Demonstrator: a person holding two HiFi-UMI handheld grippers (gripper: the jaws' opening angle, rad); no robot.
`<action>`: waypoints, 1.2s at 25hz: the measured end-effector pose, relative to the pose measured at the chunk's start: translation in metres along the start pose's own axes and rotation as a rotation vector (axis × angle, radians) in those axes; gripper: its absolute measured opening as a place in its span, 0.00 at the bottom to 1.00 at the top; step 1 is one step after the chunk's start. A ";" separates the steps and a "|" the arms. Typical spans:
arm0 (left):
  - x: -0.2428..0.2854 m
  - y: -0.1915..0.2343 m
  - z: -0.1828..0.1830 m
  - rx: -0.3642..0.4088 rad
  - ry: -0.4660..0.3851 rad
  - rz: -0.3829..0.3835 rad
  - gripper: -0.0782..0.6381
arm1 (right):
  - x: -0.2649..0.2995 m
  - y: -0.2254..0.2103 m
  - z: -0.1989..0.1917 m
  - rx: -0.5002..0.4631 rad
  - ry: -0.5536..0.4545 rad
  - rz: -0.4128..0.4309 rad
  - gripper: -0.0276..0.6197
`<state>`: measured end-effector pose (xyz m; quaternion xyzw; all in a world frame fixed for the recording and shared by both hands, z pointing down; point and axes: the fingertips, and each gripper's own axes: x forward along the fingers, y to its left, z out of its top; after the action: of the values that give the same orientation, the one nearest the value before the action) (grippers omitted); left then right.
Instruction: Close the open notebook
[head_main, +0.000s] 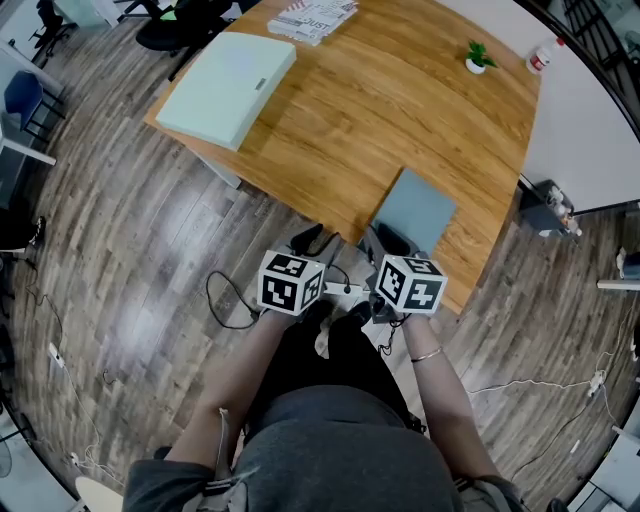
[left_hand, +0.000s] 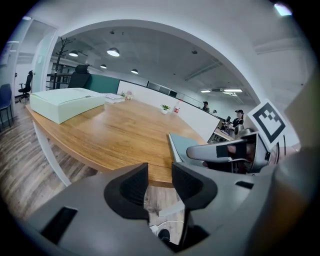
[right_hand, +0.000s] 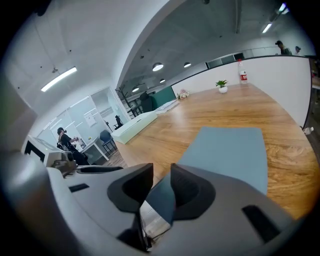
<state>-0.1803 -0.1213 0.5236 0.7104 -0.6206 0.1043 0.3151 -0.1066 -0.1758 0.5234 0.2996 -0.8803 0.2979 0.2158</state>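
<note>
Since the notebook (head_main: 415, 210) lies flat, apparently already shut, at the near edge of the wooden table (head_main: 380, 100), its corner unpinched between the parted jaws of our right gripper (right_hand: 161, 180) while our left gripper (left_hand: 160, 176) gapes empty just off that edge, we judge it light, thin-covered and best pinched at that corner.

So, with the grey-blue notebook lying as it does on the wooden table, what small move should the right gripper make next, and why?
Probably draw the right gripper straight back off the grey-blue notebook. Its cover looks flat and shut on the wooden table, and the jaws stand apart with its near corner between them, unpressed.
</note>
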 end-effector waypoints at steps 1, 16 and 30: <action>0.000 -0.002 0.002 0.011 -0.003 -0.006 0.33 | -0.004 -0.001 0.000 -0.006 -0.015 -0.015 0.22; -0.004 -0.029 0.028 0.141 -0.057 -0.089 0.18 | -0.073 -0.030 0.001 0.019 -0.151 -0.226 0.09; 0.011 -0.076 0.038 0.270 -0.057 -0.219 0.16 | -0.153 -0.068 -0.012 0.146 -0.309 -0.423 0.05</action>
<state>-0.1149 -0.1496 0.4754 0.8123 -0.5285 0.1317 0.2085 0.0522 -0.1507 0.4736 0.5337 -0.7966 0.2598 0.1143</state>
